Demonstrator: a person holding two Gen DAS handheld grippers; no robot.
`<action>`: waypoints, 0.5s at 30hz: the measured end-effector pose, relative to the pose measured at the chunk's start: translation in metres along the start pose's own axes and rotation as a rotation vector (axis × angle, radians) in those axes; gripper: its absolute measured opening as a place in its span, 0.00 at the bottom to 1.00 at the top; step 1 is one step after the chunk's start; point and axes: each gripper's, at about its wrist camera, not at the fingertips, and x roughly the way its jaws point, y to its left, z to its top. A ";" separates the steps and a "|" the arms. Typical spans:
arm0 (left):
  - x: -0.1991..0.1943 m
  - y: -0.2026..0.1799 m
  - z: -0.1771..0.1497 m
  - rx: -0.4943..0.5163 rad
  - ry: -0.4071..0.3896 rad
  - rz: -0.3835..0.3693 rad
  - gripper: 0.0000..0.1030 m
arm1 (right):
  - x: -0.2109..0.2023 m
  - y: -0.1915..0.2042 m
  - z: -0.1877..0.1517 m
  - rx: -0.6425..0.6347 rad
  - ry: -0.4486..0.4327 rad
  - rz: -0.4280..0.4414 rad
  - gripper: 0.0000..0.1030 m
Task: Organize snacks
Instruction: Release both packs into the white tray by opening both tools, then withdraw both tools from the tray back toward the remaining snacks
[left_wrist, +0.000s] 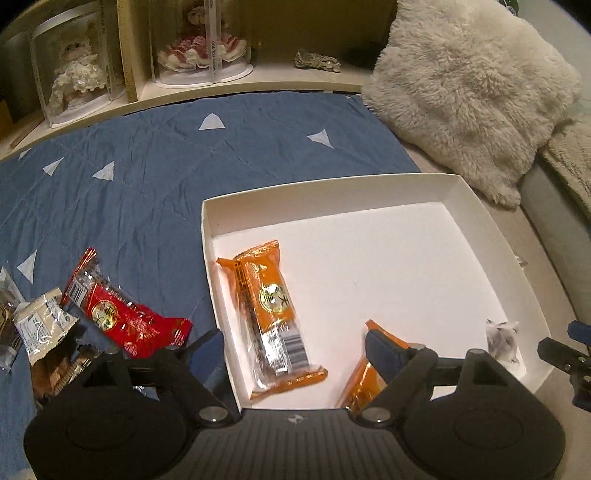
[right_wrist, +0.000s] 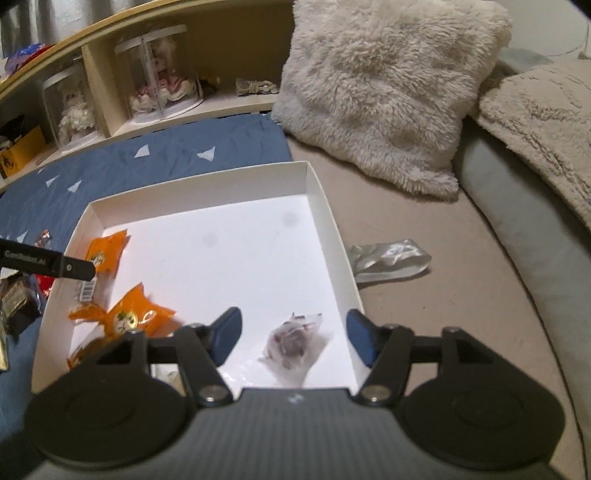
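A shallow white box lies on the bed. In it, one orange snack pack lies lengthwise between the fingers of my left gripper, which stands open with its pads apart from the pack. A second orange pack, blurred, sits by the right finger. In the right wrist view, my right gripper is open over the box's near right corner. A small clear-wrapped pale snack lies loose between its fingers. Both orange packs show at the box's left.
On the blue quilt left of the box lie a red snack pack and several white and brown packs. A silver packet lies right of the box. A fluffy pillow and a shelf with boxed dolls stand behind.
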 end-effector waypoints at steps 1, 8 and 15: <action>-0.002 0.000 -0.002 0.003 0.000 -0.003 0.85 | -0.001 0.000 0.000 -0.002 0.002 -0.003 0.74; -0.018 -0.003 -0.011 0.010 0.000 -0.017 0.93 | -0.009 0.003 -0.001 -0.010 0.013 -0.004 0.83; -0.039 -0.007 -0.020 0.028 -0.019 -0.025 1.00 | -0.023 0.005 -0.005 0.009 -0.001 -0.003 0.93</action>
